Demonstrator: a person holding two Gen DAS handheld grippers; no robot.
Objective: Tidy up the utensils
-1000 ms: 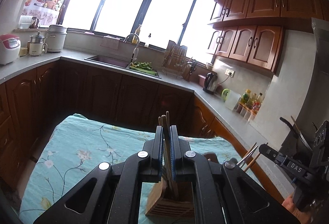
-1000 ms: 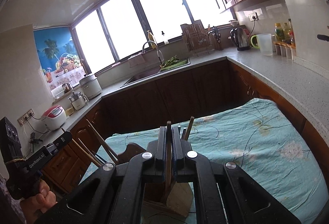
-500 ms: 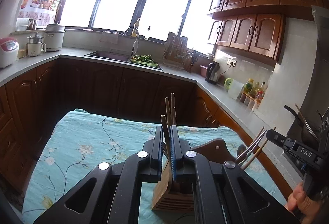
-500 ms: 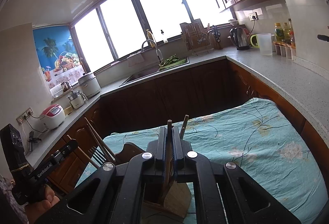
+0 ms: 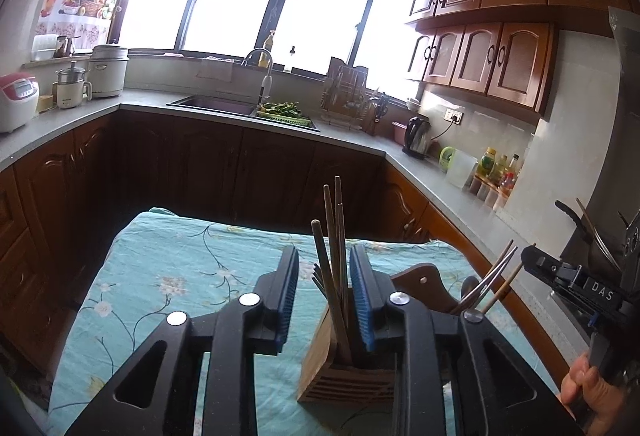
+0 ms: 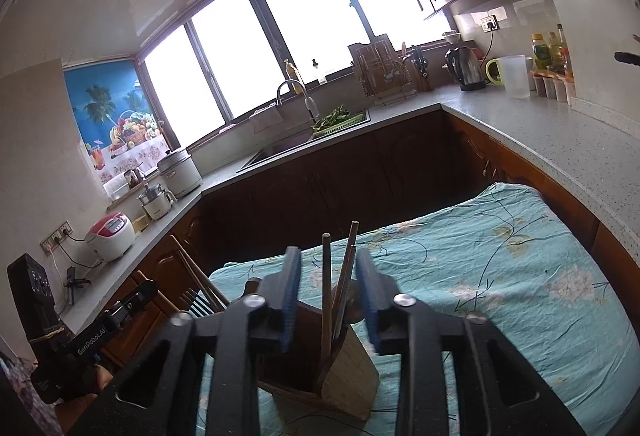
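Opening its jaws, the left gripper (image 5: 325,290) has released the chopsticks (image 5: 335,268) standing between them in the wooden holder (image 5: 340,372) on the tabletop (image 5: 168,276). The right gripper (image 6: 329,294), jaws likewise opening, grips nothing; chopsticks stand loose between them.

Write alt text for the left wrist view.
The left hand-held gripper is opening around wooden chopsticks that stand in a wooden utensil holder on a floral teal tablecloth. Kitchen counters and bright windows lie behind.
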